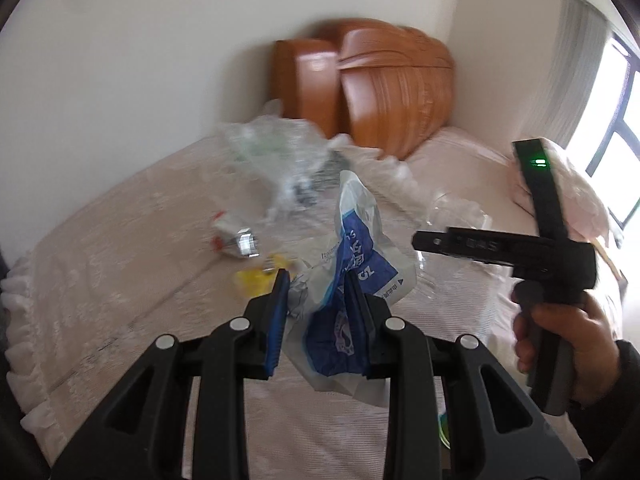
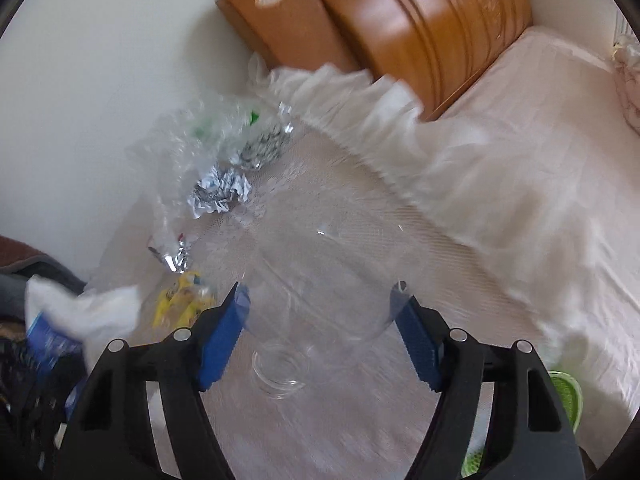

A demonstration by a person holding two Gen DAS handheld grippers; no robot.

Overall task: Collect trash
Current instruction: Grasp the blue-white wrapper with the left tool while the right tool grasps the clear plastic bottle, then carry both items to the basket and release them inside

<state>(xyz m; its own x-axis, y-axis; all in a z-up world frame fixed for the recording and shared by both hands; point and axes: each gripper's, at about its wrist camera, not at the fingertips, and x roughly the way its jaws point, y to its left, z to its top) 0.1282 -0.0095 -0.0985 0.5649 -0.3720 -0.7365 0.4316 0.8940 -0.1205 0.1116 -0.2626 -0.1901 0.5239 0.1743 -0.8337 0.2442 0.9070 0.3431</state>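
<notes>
Left claw (image 1: 320, 280) tilts downward, clamping blue-white wrapper (image 1: 352, 264).

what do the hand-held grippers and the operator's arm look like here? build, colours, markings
Both hand-held grippers, left and right, have matte black linkage arms with triangular cut-outs, silver round pivot pins and blue ribbed pads. From the left wrist view, the right unit's black body carries a green indicator light and faint raised lettering, unreadable. The hand gripping its handle ends in a dark sleeve.

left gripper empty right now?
No. In the left wrist view the left gripper is clamped on a crumpled blue-and-white wrapper, lifted above the bed.
</notes>
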